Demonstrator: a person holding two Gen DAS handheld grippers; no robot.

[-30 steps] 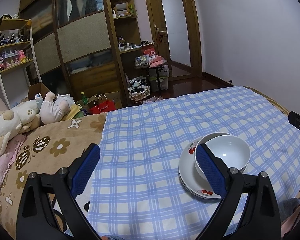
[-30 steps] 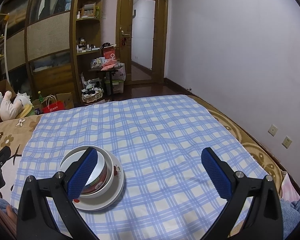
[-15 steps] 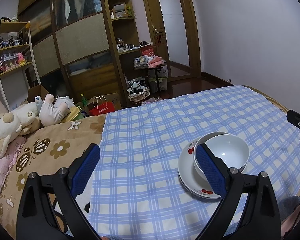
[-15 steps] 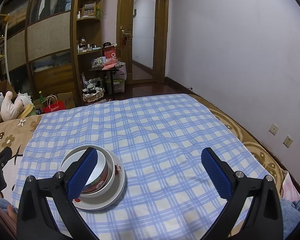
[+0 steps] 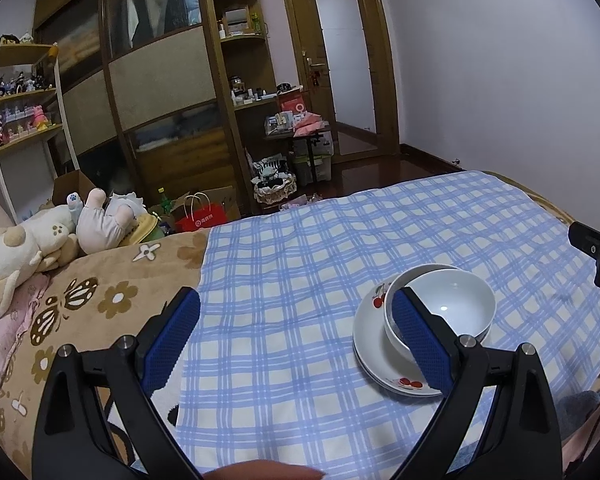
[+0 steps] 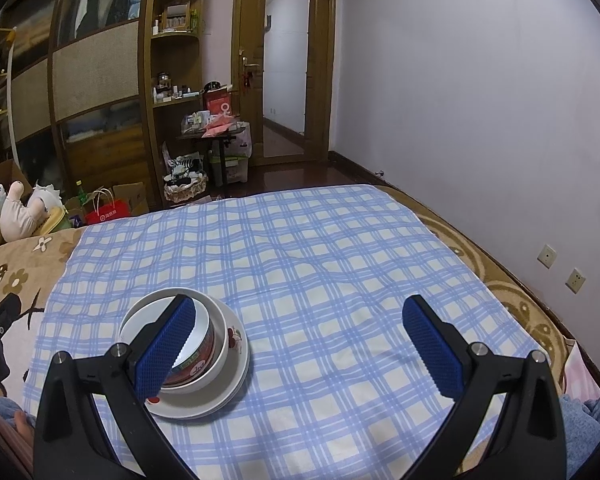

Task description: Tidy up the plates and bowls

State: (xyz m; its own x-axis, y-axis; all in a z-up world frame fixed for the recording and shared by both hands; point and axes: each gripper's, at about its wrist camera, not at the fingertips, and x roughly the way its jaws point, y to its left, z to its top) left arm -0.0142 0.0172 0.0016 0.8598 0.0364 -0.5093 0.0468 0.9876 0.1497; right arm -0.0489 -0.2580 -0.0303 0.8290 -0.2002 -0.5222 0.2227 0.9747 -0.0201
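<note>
A stack of white plates with cherry prints (image 5: 370,330) (image 6: 236,384) lies on the blue checked cloth (image 5: 300,264) (image 6: 300,264). Two nested bowls sit on it: a white bowl (image 5: 452,304) (image 6: 216,316) inside a larger one, and the right wrist view shows a red band on the inner bowl's outside. My left gripper (image 5: 296,338) is open above the cloth, left of the stack; its right finger pad (image 5: 420,340) overlaps the bowls in the view. My right gripper (image 6: 300,352) is open and holds nothing, with the stack behind its left finger pad (image 6: 168,352).
Brown flowered bedding (image 5: 80,308) with plush toys (image 5: 32,248) lies left of the cloth. A wooden wardrobe (image 5: 160,100), shelves, a cluttered small table (image 5: 296,128) and a door (image 5: 344,68) stand beyond the bed. A wall with sockets (image 6: 548,256) runs along the right.
Both cameras have risen or tilted slightly; the stack sits in nearly the same place in each view. Both grippers remain open.
</note>
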